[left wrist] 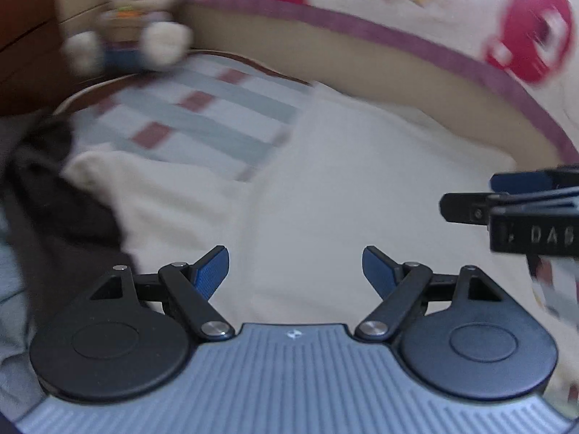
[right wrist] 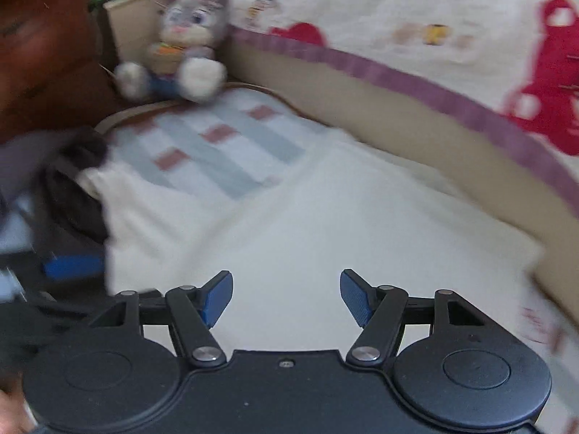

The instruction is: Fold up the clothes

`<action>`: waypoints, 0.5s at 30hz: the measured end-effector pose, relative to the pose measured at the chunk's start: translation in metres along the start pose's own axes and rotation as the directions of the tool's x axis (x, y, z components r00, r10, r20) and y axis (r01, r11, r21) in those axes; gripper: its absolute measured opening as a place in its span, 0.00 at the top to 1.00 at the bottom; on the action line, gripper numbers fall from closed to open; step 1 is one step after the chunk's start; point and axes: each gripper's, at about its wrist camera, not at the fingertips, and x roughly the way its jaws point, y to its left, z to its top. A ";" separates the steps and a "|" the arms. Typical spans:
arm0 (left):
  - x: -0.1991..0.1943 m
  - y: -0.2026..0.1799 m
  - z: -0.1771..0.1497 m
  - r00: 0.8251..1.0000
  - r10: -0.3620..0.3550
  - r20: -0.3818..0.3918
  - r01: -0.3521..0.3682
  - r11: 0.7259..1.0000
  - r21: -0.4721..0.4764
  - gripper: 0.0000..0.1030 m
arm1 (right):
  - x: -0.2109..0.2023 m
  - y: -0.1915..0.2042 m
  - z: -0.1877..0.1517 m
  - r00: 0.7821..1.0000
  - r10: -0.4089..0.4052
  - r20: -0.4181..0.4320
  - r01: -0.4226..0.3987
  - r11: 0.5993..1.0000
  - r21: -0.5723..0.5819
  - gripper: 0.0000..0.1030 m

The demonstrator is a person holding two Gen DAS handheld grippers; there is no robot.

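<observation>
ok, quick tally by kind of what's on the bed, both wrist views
Cream garment: 1
Dark garment: 1
Plush rabbit: 1
Grippers: 2, left gripper and right gripper, both open, nothing between the fingers
Total: 5

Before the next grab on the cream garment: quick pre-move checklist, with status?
1. Left hand-held gripper open, nothing between its pads: ok.
2. Right hand-held gripper open, empty: ok.
3. Cream garment spread on the bed, in front of both: ok.
4. Garment lying flat, no wrinkles: cannot tell, both views are blurred.
5. Dark clothing at the garment's left edge, possibly overlapping it: not ok.
6. Plush toy clear of the garment, sitting beyond the striped cloth: ok.
</observation>
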 end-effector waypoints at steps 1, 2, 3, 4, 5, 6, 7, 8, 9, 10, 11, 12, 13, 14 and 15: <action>0.005 0.011 0.002 1.000 0.012 0.002 -0.012 1.000 -0.018 0.25 | 0.009 0.006 0.003 0.999 0.031 0.008 -0.031 0.999 0.004 0.32; 0.013 0.022 0.004 1.000 0.020 -0.003 -0.021 0.999 -0.034 0.27 | 0.020 0.016 0.001 0.999 0.049 0.016 -0.049 0.999 0.013 0.32; 0.022 0.034 0.006 1.000 0.017 -0.023 -0.019 0.999 -0.051 0.28 | 0.031 0.026 -0.002 0.997 0.066 0.024 -0.067 0.997 0.024 0.32; 0.033 0.046 0.007 0.999 0.007 -0.052 -0.010 0.998 -0.069 0.29 | 0.041 0.034 -0.009 0.996 0.079 0.031 -0.080 0.996 0.047 0.35; 0.042 0.057 0.010 0.997 0.019 -0.069 -0.024 0.996 -0.083 0.31 | 0.045 0.039 -0.018 0.995 0.067 0.072 -0.074 0.992 0.098 0.45; 0.050 0.069 0.013 0.996 0.046 -0.078 -0.053 0.994 -0.094 0.36 | 0.048 0.045 -0.027 0.992 0.056 0.113 -0.072 0.987 0.146 0.47; 0.059 0.080 0.017 0.994 0.073 -0.087 -0.082 0.991 -0.104 0.42 | 0.047 0.055 -0.035 0.982 0.089 0.165 -0.113 0.984 0.141 0.47; 0.067 0.091 0.020 0.990 0.105 -0.094 -0.115 0.988 -0.108 0.45 | 0.047 0.065 -0.043 0.970 0.122 0.212 -0.152 0.980 0.132 0.47; 0.074 0.100 0.024 0.988 0.127 -0.094 -0.136 0.985 -0.104 0.48 | 0.055 0.073 -0.045 0.968 0.165 0.187 -0.184 0.979 0.090 0.51; 0.079 0.107 0.030 0.988 0.131 -0.086 -0.139 0.986 -0.096 0.49 | 0.063 0.082 -0.048 0.966 0.206 0.159 -0.216 0.975 0.050 0.61; 0.084 0.114 0.035 0.987 0.137 -0.079 -0.144 0.986 -0.081 0.49 | 0.074 0.087 -0.048 0.967 0.219 0.130 -0.223 0.974 0.023 0.72; 0.089 0.120 0.039 0.986 0.149 -0.073 -0.153 0.986 -0.062 0.49 | 0.085 0.089 -0.048 0.970 0.217 0.112 -0.220 0.975 0.016 0.72; 0.094 0.124 0.043 0.983 0.170 -0.070 -0.173 0.984 -0.037 0.49 | 0.094 0.089 -0.049 0.970 0.225 0.088 -0.228 0.974 0.016 0.76; 0.100 0.128 0.047 0.980 0.189 -0.066 -0.190 0.982 -0.006 0.49 | 0.103 0.089 -0.050 0.968 0.242 0.061 -0.243 0.970 0.012 0.86; 0.105 0.131 0.050 0.981 0.184 -0.067 -0.183 0.983 0.015 0.49 | 0.111 0.088 -0.051 0.966 0.258 0.034 -0.258 0.966 0.009 0.88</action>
